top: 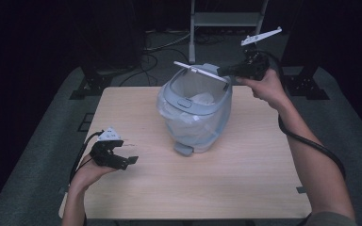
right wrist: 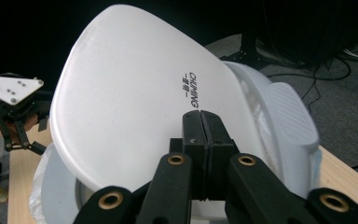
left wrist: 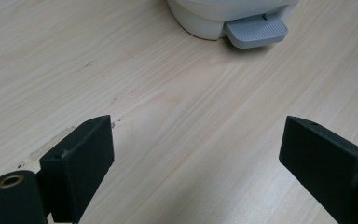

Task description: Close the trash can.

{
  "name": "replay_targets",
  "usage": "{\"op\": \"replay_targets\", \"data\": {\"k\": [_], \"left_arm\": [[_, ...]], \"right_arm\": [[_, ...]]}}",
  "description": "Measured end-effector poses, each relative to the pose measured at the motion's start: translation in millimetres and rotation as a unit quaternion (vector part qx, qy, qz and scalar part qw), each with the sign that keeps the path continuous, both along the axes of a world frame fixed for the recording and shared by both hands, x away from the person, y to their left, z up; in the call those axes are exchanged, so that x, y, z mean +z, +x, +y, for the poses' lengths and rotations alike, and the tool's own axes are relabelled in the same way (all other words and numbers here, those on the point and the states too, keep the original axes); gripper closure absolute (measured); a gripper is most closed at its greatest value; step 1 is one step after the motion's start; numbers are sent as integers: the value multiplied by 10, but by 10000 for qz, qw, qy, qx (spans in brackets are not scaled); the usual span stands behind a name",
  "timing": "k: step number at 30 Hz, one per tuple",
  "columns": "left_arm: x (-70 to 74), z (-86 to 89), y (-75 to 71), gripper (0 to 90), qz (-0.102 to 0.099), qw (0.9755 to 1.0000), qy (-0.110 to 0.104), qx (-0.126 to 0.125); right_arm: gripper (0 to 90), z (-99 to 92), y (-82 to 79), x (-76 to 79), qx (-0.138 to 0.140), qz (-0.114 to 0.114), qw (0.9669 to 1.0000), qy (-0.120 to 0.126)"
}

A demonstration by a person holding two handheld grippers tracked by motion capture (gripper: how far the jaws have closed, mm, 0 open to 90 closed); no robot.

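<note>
A grey pedal bin (top: pixel 202 123) lined with a plastic bag stands in the middle of the wooden table (top: pixel 245 179). Its white lid (top: pixel 199 70) is raised and seen edge-on above the rim. My right gripper (top: pixel 222 72) reaches in from the right at the lid's back end. In the right gripper view its jaws (right wrist: pixel 200 122) are pressed flat together against the white lid (right wrist: pixel 135 102), with nothing between them. My left gripper (top: pixel 128 159) rests low at the table's left, open. Its jaws (left wrist: pixel 196 154) stand wide apart over bare wood, facing the grey pedal (left wrist: pixel 256 31).
Something white and crumpled lies inside the bin (top: pixel 202 99). A metal stand (top: pixel 226 19) and cables (top: pixel 165 44) sit on the floor behind the table. Black frame legs (top: pixel 306 84) stand at the back right. The left gripper's grey plate (right wrist: pixel 11 88) shows beyond the lid.
</note>
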State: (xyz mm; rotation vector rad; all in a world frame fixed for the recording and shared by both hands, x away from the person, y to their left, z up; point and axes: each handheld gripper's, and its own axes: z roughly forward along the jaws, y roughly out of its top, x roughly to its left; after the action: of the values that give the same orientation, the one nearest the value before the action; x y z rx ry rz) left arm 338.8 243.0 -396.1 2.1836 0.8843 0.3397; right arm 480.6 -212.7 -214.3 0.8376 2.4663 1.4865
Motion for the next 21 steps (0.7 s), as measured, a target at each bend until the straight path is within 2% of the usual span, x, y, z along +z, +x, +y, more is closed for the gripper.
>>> {"op": "replay_targets", "data": {"k": [13,21], "left_arm": [[-11,8,-2,91,24,10000,3,-5],[-18,9,-5,92,16,10000,14,-9]], "right_arm": [[890,208,-47,-80,297,30,9995,-55],[878,413,-80,-150,537,43,9984,-173]]}}
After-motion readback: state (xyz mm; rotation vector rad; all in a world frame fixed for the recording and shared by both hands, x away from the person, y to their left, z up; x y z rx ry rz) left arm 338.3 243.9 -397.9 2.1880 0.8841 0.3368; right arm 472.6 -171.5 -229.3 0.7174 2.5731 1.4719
